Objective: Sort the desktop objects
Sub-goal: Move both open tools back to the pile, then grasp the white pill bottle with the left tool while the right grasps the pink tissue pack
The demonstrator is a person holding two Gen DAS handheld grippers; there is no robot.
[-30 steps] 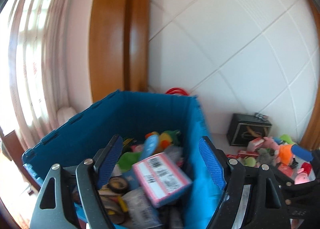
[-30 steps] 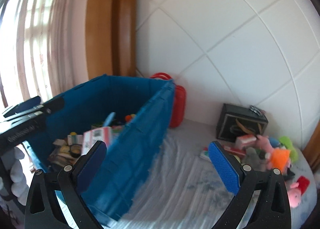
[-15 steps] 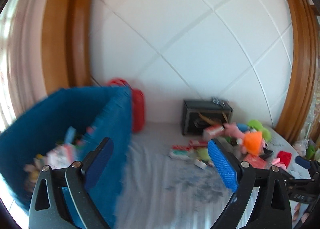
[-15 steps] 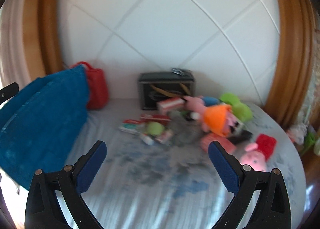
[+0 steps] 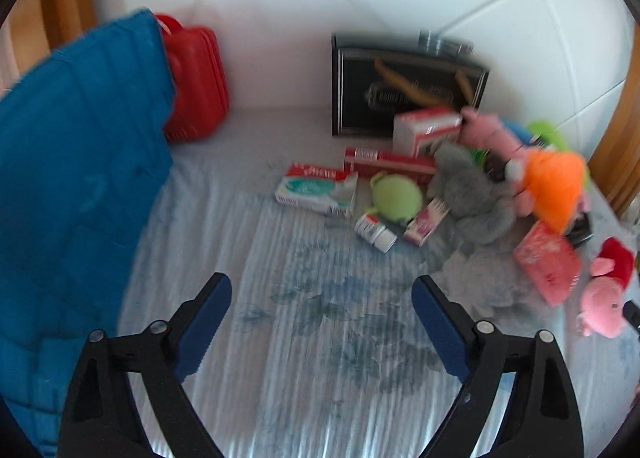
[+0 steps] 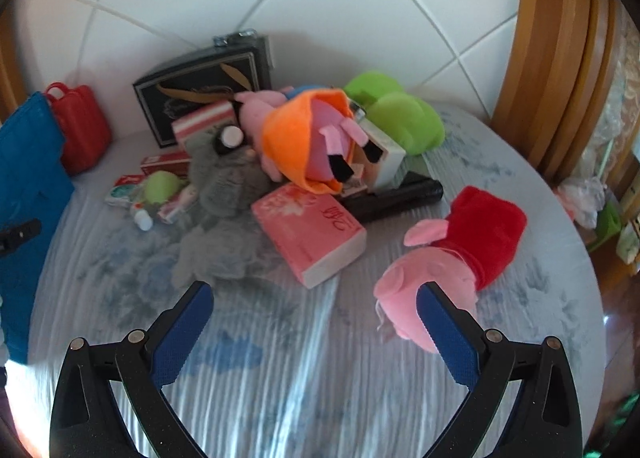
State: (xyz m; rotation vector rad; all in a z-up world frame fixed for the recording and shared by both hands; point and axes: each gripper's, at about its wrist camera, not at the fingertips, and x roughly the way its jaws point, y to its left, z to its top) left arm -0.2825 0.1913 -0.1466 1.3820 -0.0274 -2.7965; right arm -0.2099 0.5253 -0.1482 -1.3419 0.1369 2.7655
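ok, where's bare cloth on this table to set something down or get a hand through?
Free: the front strip of cloth under both open, empty claws, from the blue bin across to the pink pig. Also free is the right edge past the pig. Crowded: the back, where boxes and plush pile up against the black box.

From your left wrist view, the blue bin runs off the left edge, so you cannot see inside it, and it hides part of the red case. The whole pile is smeared by motion blur; print on the white carton and the small bottle cannot be read. From your right wrist view, the orange plush covers whatever lies beneath it, and the pink pig is partly hidden behind your right tool's jaws.
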